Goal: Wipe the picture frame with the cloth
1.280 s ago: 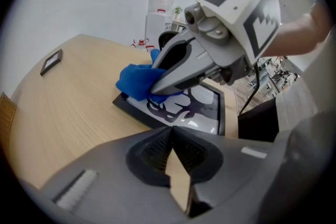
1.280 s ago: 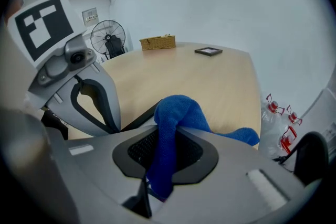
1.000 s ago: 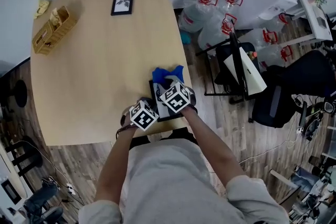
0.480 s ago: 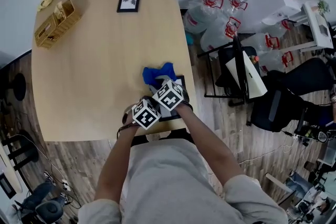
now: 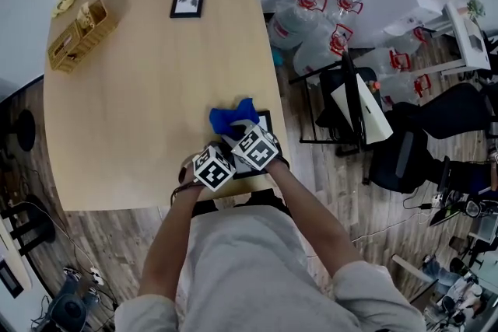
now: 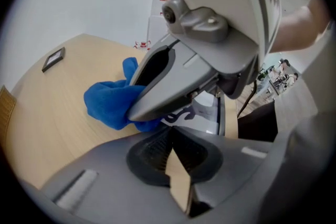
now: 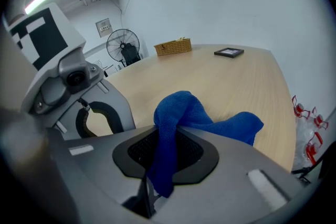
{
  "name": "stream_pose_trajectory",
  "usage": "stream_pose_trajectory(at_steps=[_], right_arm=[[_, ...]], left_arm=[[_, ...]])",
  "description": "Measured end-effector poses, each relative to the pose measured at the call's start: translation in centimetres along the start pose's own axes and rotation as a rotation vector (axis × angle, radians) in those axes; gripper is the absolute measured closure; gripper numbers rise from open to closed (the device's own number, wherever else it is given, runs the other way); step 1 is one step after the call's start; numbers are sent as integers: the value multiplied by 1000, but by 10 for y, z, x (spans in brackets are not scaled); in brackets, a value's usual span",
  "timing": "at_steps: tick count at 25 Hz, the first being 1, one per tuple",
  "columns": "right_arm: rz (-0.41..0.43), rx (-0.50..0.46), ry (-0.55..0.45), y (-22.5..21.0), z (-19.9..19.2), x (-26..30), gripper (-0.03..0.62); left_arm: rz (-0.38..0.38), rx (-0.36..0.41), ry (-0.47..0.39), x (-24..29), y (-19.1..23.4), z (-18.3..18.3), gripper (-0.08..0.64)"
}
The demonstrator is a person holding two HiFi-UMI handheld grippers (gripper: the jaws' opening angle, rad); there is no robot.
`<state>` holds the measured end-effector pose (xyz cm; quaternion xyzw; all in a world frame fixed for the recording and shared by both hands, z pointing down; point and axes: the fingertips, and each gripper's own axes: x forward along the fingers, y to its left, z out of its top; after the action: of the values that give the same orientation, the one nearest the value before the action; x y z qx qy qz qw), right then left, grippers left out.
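The blue cloth [image 5: 231, 118] lies bunched on the wooden table [image 5: 140, 105], over the far left corner of a black picture frame [image 5: 267, 123] near the table's front right edge. My right gripper [image 5: 249, 138] is shut on the cloth [image 7: 189, 118], which hangs between its jaws. Seen from the left gripper view, its fingers [image 6: 168, 93] press the cloth [image 6: 110, 102] down beside the frame's white picture [image 6: 207, 110]. My left gripper [image 5: 219, 161] sits close at the frame's near left side. Its jaws [image 6: 170, 136] are closed on a thin tan edge.
A second small black picture frame [image 5: 187, 0] lies at the table's far side, and a wicker basket [image 5: 78, 35] at the far left. Water jugs [image 5: 311, 35], a rack and office chairs [image 5: 420, 136] crowd the floor right of the table.
My right gripper has dragged the cloth leftward across the frame's far edge, uncovering the frame's far right corner. The left gripper has stayed at the frame's near left side.
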<state>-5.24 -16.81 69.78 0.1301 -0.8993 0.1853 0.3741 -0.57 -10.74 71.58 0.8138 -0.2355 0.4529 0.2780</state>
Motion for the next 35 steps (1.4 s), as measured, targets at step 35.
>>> stream_pose_trajectory(at_steps=[35], right_arm=[[-189,284,72,62,-78,-39,532]], left_arm=[[-53,148,-8,-4,-1,-2,506]])
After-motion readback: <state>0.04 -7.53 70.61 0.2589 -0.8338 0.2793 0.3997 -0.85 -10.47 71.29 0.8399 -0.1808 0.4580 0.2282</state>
